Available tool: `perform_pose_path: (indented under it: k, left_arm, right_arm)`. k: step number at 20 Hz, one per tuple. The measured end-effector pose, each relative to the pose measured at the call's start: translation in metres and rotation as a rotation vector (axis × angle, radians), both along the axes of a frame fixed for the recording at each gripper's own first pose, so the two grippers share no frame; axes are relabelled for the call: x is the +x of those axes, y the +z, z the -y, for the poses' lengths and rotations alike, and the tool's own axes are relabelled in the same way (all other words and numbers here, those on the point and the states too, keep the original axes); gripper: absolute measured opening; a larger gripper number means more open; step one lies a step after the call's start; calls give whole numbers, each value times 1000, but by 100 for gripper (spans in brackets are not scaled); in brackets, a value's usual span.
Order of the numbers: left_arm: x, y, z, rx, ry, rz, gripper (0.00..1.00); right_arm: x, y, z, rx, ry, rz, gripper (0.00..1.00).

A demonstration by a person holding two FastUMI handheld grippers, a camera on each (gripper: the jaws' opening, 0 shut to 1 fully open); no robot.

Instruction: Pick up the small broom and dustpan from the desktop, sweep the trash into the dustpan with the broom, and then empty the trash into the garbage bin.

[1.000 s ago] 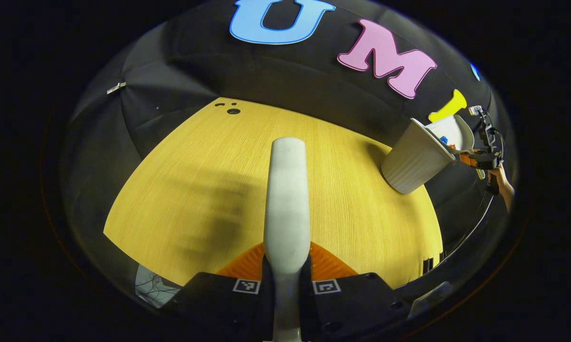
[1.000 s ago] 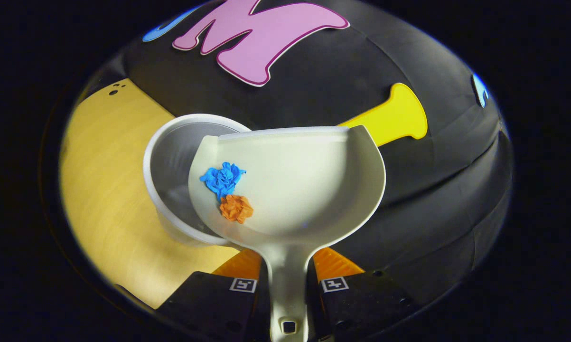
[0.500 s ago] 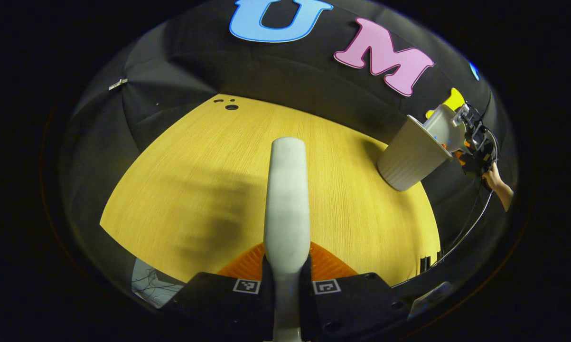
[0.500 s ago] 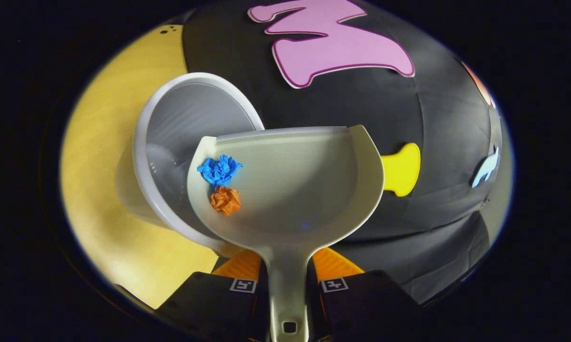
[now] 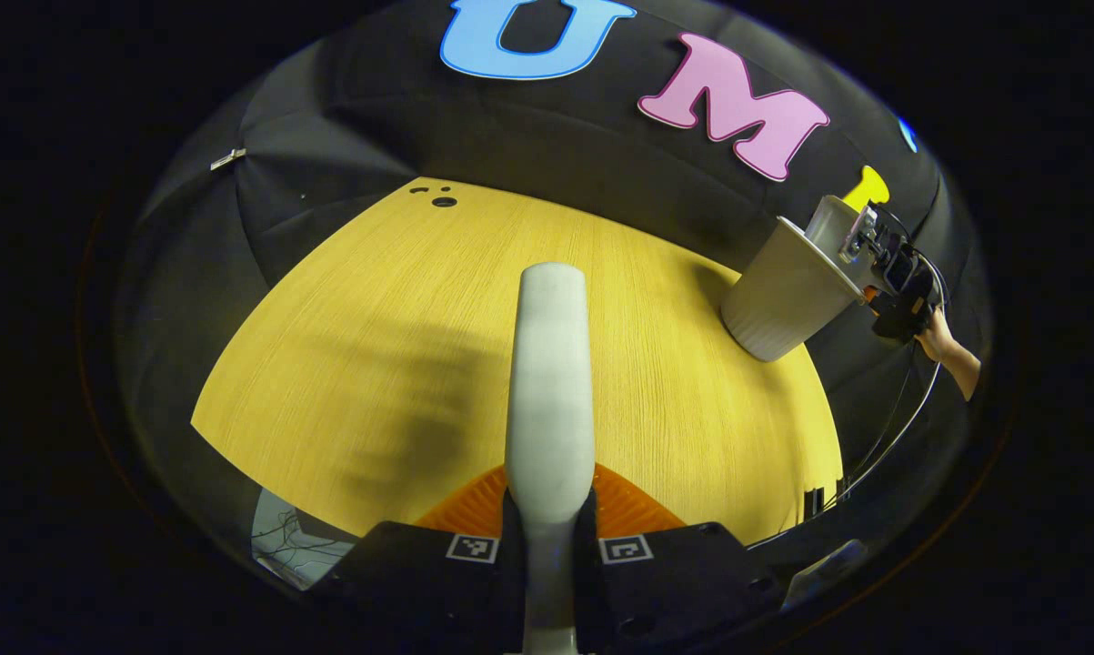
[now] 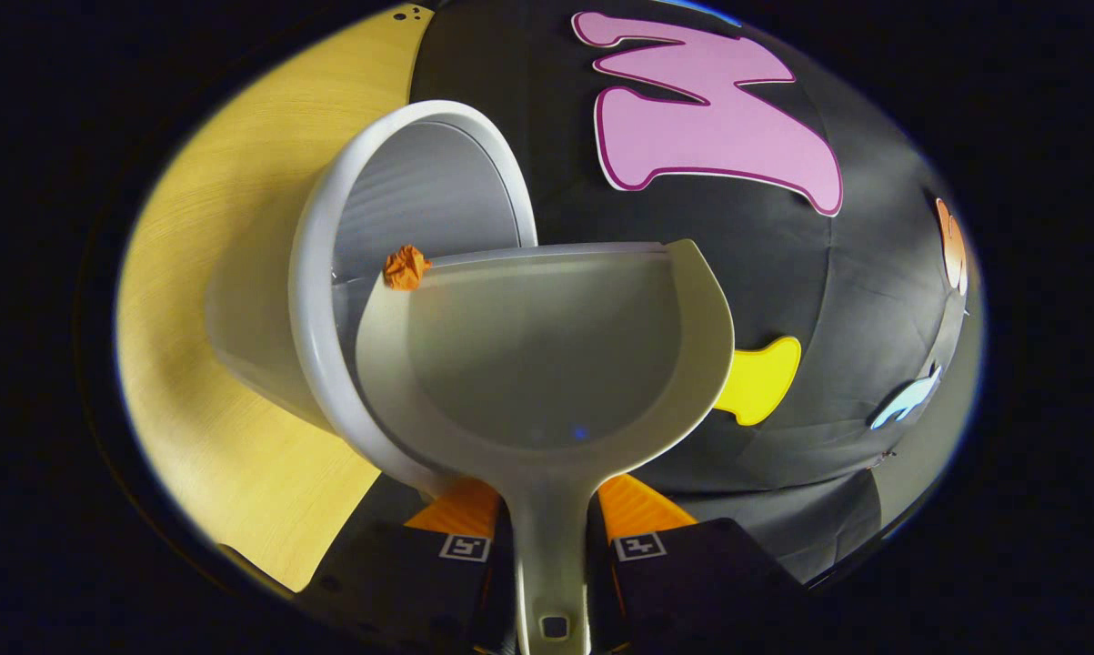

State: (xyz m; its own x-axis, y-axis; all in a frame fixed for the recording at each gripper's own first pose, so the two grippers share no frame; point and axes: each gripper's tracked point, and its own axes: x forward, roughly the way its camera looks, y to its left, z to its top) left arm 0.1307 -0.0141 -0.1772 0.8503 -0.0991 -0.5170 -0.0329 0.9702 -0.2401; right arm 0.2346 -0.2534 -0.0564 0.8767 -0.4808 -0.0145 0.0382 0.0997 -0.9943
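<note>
A wooden tabletop (image 5: 401,300) with a light yellow grain takes the middle of the left gripper view. Near its far edge there are small dark round holes (image 5: 444,201). Black cloth (image 5: 346,155) hangs behind it. Under the near left corner, thin cables (image 5: 287,546) lie on a pale floor

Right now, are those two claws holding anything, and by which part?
Yes. The left gripper clamps the broom by its handle; the right gripper clamps the dustpan by its handle.
</note>
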Motion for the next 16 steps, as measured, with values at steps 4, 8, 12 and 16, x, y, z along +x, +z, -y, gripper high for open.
perform_pose_path:
  k: [4,8,12,16]
  left_arm:
    - [5,2,-3,-6,4,5,26]
    - [13,7,-12,11,21,32,26]
    - [17,11,-22,8,35,55,24]
    - [16,9,-33,1,38,67,26]
  right_arm:
    - [-1,2,-3,63,-26,8,34]
    - [-10,13,-5,208,-44,45,34]
    - [-29,25,-13,430,-73,98,34]
    - [-53,43,-33,608,-71,160,34]
